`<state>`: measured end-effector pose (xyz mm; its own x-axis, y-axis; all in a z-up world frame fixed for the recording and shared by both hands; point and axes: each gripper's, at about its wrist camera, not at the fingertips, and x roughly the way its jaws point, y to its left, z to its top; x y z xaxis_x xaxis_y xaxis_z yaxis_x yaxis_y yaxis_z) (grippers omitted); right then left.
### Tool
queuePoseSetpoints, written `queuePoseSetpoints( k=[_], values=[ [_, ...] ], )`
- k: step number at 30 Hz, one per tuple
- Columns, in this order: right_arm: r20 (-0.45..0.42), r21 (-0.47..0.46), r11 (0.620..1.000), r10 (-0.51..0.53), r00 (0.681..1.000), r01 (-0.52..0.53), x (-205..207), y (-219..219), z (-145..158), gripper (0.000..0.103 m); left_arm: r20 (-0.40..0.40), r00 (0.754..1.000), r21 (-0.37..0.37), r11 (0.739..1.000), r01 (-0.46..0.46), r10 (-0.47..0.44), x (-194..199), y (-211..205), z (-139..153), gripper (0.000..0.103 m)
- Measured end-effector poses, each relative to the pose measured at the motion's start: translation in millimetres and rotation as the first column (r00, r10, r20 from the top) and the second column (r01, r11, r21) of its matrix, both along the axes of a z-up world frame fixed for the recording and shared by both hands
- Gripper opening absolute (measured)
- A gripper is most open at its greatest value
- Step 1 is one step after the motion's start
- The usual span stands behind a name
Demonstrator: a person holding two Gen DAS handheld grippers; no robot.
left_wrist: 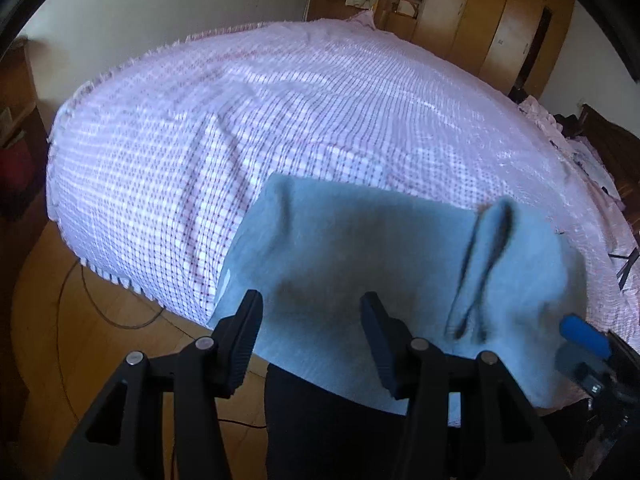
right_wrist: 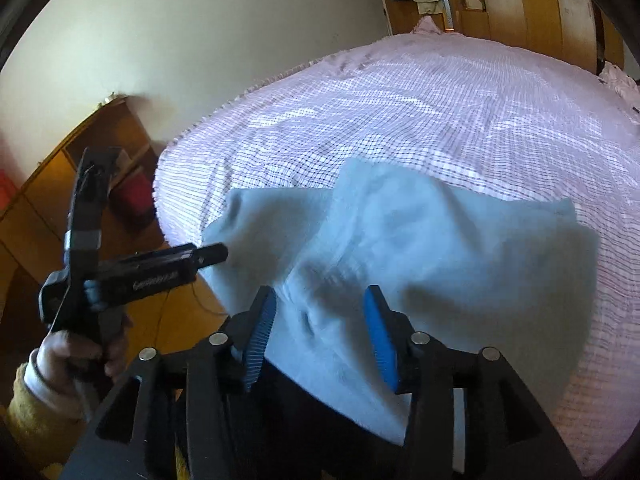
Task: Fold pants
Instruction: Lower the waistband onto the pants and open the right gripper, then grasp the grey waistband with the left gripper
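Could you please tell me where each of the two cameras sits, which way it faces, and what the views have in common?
Left wrist view: sits on the left hand-held gripper, looking forward and down over the light blue pants across the checked bedspread toward the wardrobe; the right hand-held gripper's blue pad shows at the right edge.
Right wrist view: sits on the right hand-held gripper, looking the same way; the left hand and yellow sleeve show at left.
Shared: pants, bedspread, wardrobe.

Light-blue pants, pink-checked bedspread
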<state>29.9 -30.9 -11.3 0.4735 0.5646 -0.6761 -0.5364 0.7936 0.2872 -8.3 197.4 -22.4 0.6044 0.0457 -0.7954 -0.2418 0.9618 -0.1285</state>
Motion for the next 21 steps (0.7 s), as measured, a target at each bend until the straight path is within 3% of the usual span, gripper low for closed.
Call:
queuePoseSetpoints(
  k=[4, 13, 21],
  values=[
    [0.004, 0.016, 0.998, -0.061, 0.998, 0.061, -10.5, -35.1, 9.3, 0.042, 0.015, 0.999, 0.008, 0.999, 0.040, -0.040, -0.2, -16.3, 12.0, 0.054],
    [-0.022, -0.045, 0.962, -0.269, 0.963, 0.267, -17.4, -104.6, -10.1, 0.044, 0.019, 0.977, -0.132, 0.968, 0.214, -0.213, 19.4, -67.2, 13.5, 0.063],
    [-0.134, -0.070, 0.948, -0.319, 0.938, 0.312, -2.2, -120.0, -44.8, 0.044, -0.051, 0.959, -0.089, 0.958, 0.273, -0.278, 47.3, -103.8, -12.8, 0.063]
  ],
)
